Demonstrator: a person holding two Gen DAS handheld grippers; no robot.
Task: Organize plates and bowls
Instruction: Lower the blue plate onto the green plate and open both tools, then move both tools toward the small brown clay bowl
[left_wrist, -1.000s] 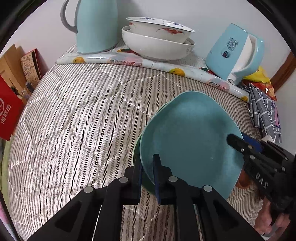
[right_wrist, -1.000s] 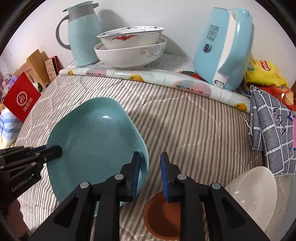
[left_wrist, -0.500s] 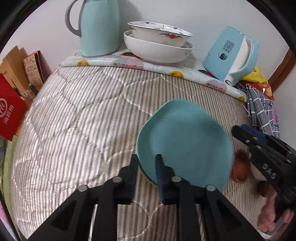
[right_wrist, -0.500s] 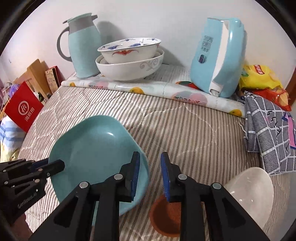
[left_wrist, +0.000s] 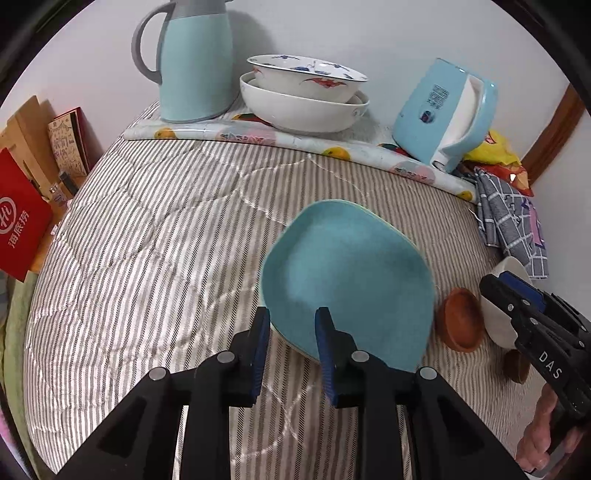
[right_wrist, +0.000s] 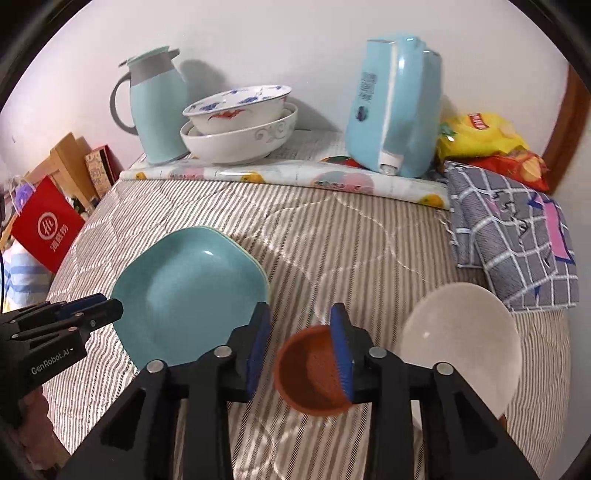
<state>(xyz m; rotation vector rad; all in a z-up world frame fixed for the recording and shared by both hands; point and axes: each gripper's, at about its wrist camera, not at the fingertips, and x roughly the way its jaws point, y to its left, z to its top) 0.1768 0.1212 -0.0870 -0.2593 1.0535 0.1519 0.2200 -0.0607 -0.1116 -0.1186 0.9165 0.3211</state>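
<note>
Far left, off the bed's edge: red bag (right_wrist: 47, 228) and cardboard boxes (left_wrist: 22, 125). At the far side, on a fruit-print sheet (right_wrist: 280, 179): pale blue jug (left_wrist: 192, 62), then two white bowls (left_wrist: 304, 94) nested one inside the other, then a blue appliance (left_wrist: 443, 114) leaning, then yellow snack bags (right_wrist: 480, 136) and a checked cloth (right_wrist: 517, 229) at far right.

In the middle of the striped quilt (left_wrist: 147, 240): stacked teal plates (left_wrist: 347, 280), lying flat, a paler rim showing under the top one. Left gripper (left_wrist: 291, 332) at the near edge of the plates, fingers (left_wrist: 260, 343) apart, one on each side of the rim, not clamped; contact with the rim not clear. In the right wrist view, same gripper (right_wrist: 96, 310) just beside the left edge of the plates (right_wrist: 188, 291).

Right of the plates: small brown bowl (right_wrist: 314, 373), then white bowl (right_wrist: 461, 343), near each other on the quilt. Right gripper (right_wrist: 301, 343) hovering over the brown bowl, fingers (right_wrist: 341, 347) apart, right one overlapping the bowl's rim in view, nothing held. Right gripper (left_wrist: 517, 295) also seen from the left wrist, before the white bowl (left_wrist: 502, 314), beside the brown bowl (left_wrist: 461, 319).
</note>
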